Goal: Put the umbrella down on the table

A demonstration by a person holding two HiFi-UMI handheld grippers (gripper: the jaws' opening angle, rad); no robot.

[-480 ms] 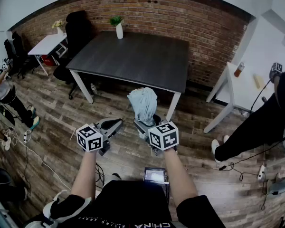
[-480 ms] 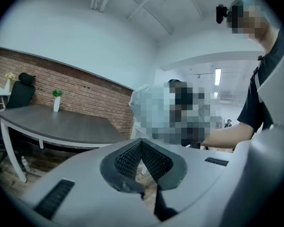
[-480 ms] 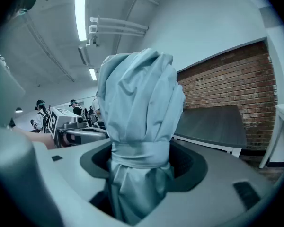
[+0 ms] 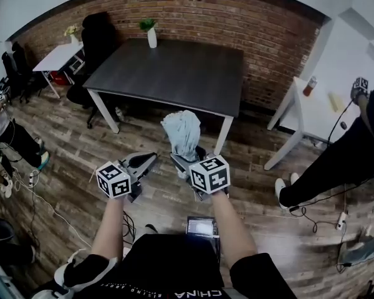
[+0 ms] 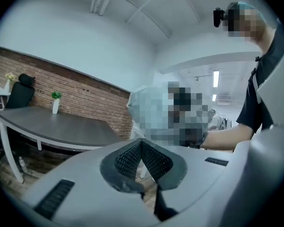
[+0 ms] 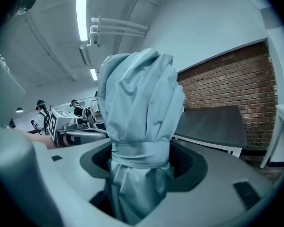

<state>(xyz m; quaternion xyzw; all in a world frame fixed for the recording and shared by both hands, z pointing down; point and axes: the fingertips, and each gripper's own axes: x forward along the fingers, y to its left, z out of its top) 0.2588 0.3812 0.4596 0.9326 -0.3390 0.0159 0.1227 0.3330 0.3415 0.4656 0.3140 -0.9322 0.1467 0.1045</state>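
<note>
A folded light-blue umbrella (image 4: 182, 132) stands upright in my right gripper (image 4: 188, 157), which is shut on it just below its wrap strap. In the right gripper view the umbrella (image 6: 139, 108) fills the middle between the jaws of the right gripper (image 6: 139, 167). The dark grey table (image 4: 168, 73) stands ahead of both grippers, against the brick wall, and shows beyond the umbrella as the table (image 6: 213, 124). My left gripper (image 4: 148, 161) hovers beside the right one, over the floor. Its jaws meet with nothing between them, as the left gripper (image 5: 142, 148) shows close up.
A white vase with a green plant (image 4: 151, 36) stands at the table's far edge. A white side table (image 4: 311, 114) with a bottle (image 4: 310, 86) is at the right, and a person in black (image 4: 336, 167) stands by it. A black chair (image 4: 96, 36) is at the far left.
Both grippers and the umbrella sit slightly further left and higher in the head view. The right gripper's hold on the umbrella is unchanged.
</note>
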